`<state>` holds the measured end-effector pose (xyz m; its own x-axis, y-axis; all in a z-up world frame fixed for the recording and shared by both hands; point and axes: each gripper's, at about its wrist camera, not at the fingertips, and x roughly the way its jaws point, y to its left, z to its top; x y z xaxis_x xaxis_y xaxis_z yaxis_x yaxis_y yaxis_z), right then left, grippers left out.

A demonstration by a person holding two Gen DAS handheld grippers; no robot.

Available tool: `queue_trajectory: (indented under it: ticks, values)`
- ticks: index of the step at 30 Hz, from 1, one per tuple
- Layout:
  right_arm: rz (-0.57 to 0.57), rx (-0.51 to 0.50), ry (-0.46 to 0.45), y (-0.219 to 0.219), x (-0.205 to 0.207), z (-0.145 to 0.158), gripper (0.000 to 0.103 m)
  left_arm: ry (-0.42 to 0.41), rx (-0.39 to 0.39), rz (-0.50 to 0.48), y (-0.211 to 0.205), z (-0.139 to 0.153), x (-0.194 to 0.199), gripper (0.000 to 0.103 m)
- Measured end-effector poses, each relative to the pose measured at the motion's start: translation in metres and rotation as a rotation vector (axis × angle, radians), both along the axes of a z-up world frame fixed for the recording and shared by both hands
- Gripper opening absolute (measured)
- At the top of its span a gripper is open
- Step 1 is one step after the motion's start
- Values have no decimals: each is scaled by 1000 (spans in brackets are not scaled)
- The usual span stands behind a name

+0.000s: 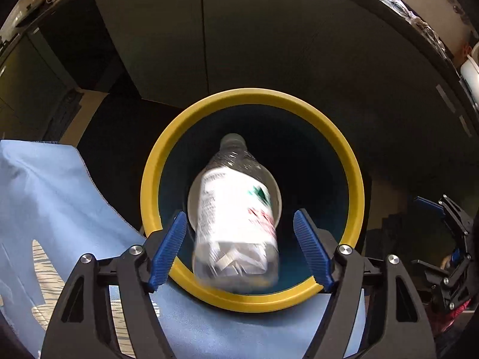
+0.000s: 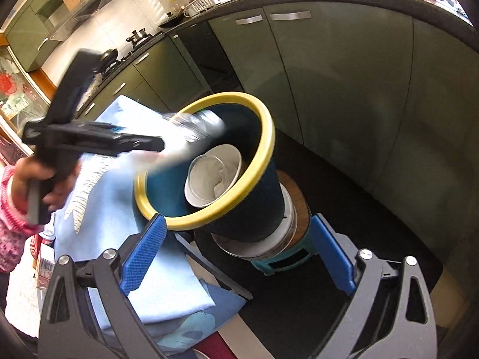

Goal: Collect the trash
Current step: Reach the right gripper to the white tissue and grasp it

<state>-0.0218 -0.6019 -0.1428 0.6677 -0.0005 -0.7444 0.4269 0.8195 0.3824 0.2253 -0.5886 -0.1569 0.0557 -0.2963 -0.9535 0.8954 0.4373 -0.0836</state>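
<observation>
The left gripper (image 1: pixel 239 248) stands released above the trash bin (image 1: pixel 353 167) at frame centre. The plastic bottle (image 1: pixel 236 224) sits between its blue pads (image 1: pixel 169 251), untouched by either, blurred, over the bin mouth. A paper cup (image 2: pixel 214 176) lies inside. The right gripper (image 2: pixel 239 257) is released and empty at lower frame.

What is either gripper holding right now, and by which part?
Nothing. The left gripper is open, its pads clear of the plastic bottle over the bin; the right gripper is open and empty.
</observation>
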Motion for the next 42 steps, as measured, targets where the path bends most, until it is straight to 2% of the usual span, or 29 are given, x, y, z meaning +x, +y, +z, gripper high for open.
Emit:
queue_trajectory:
  ticks: [3,9,13,18,23,27,34,38,42]
  values:
    - [3,4,-4,0,-1,-1,92,3,-42,13,17,15,-2,74]
    - [12,14,-13,6,3,-1,92,-50,-197,25,91,78,-31,78]
    - [41,-4,-15,18,10,6,92,-118,-312,68,153,122,-51,81]
    - [89,-39,-12,37,21,18,92,-233,-385,153,229,156,-74,86]
    - [159,-72,-8,66,39,31,93,-270,-412,282,312,165,-89,86]
    - [258,-100,-7,103,59,41,93,-293,-427,420,387,161,-95,88]
    - [554,-156,3,214,105,52,93,-338,-430,645,501,135,-105,90]
    - [746,-166,-24,282,121,53,93,-348,-424,727,546,120,-115,90]
    - [920,-179,-33,332,129,54,93,-363,-393,791,576,104,-125,90]
